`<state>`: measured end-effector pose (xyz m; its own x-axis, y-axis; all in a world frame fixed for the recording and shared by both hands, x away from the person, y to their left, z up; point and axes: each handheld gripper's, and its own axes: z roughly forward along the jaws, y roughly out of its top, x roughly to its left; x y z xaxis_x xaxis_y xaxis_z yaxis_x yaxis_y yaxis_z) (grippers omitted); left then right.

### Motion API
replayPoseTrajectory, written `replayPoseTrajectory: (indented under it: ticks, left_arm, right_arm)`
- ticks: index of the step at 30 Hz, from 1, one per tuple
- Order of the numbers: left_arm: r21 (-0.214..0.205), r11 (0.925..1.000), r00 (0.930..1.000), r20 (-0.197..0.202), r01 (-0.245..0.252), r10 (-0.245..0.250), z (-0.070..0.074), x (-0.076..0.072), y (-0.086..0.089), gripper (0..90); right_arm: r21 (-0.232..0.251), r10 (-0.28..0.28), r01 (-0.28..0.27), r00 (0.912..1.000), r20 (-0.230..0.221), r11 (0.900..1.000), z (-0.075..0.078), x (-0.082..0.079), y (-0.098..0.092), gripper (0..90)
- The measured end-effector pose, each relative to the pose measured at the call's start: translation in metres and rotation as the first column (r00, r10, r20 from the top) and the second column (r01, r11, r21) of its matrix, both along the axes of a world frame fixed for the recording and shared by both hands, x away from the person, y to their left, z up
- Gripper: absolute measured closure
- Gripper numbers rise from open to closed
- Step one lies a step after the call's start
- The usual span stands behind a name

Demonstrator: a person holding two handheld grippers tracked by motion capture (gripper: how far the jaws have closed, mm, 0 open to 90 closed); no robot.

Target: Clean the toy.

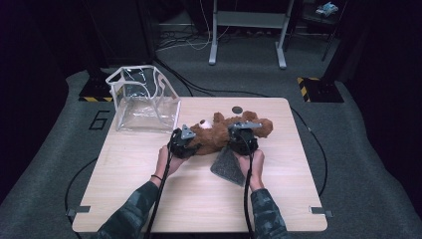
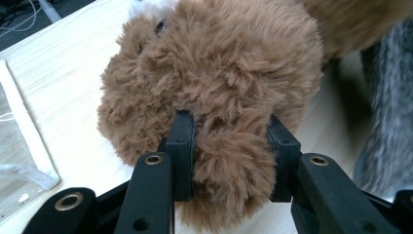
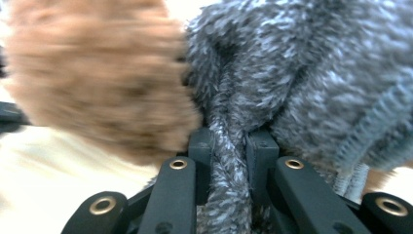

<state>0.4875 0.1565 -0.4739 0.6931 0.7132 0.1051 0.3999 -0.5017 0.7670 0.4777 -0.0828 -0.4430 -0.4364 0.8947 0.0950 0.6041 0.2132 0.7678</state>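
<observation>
A brown plush bear (image 1: 219, 133) lies on its side near the middle of the wooden bench (image 1: 199, 199), with a grey knitted garment (image 1: 228, 167) spread at its near side, toward the person. The left tongs (image 2: 229, 141) are clamped on a tuft of the bear's fur, at what looks like its head end, the pile bulging between the two black jaws. The right tongs (image 3: 229, 146) are pinched narrow on a twisted fold of the grey knit (image 3: 311, 83), right beside the brown fur (image 3: 92, 78). From above, the left tongs (image 1: 182, 144) and the right tongs (image 1: 244, 139) sit at either side of the toy, both hands low on the bench. The work in hand looks like dressing the bear or stripping it, and I cannot tell which; either way one hand anchors the toy while the other works the knit. The next move calls for a steady hold on the bear and a slow pull along its body, since soft knit can snag on a limb. A clear plastic bag with white trim (image 1: 144, 102) stands at the far left corner, well apart.
</observation>
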Motion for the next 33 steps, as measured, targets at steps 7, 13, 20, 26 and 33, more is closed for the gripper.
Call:
replayPoseTrajectory:
  ticks: [7,13,20,26,33]
  left_arm:
    - [-0.006,1.0000,1.0000,-0.002,-0.002,0.002,0.000,0.000,0.001,63.1]
    - [-0.020,0.9998,1.0000,-0.004,-0.007,0.007,0.002,-0.001,0.002,60.6]
    - [-0.032,0.9985,0.9990,-0.007,-0.045,0.045,0.008,-0.005,0.007,44.4]
    - [-0.034,0.9986,0.9991,-0.015,-0.040,0.039,0.009,-0.007,0.010,49.5]
    - [-0.052,0.9976,0.9989,-0.009,-0.047,0.047,0.011,-0.012,0.019,53.8]
  right_arm:
    - [0.033,0.075,-0.076,0.9968,0.028,0.9965,0.015,-0.007,0.016,77.3]
    - [0.079,0.106,-0.111,0.9920,0.069,0.9907,0.031,-0.016,0.019,77.3]
    - [0.091,0.136,-0.148,0.9821,0.130,0.9847,0.050,-0.039,0.025,77.2]
    - [-0.010,0.125,-0.125,0.9837,0.129,0.9922,0.049,-0.039,0.042,77.2]
    - [-0.099,-0.076,0.084,0.9941,0.077,0.9916,0.031,-0.015,0.017,77.2]
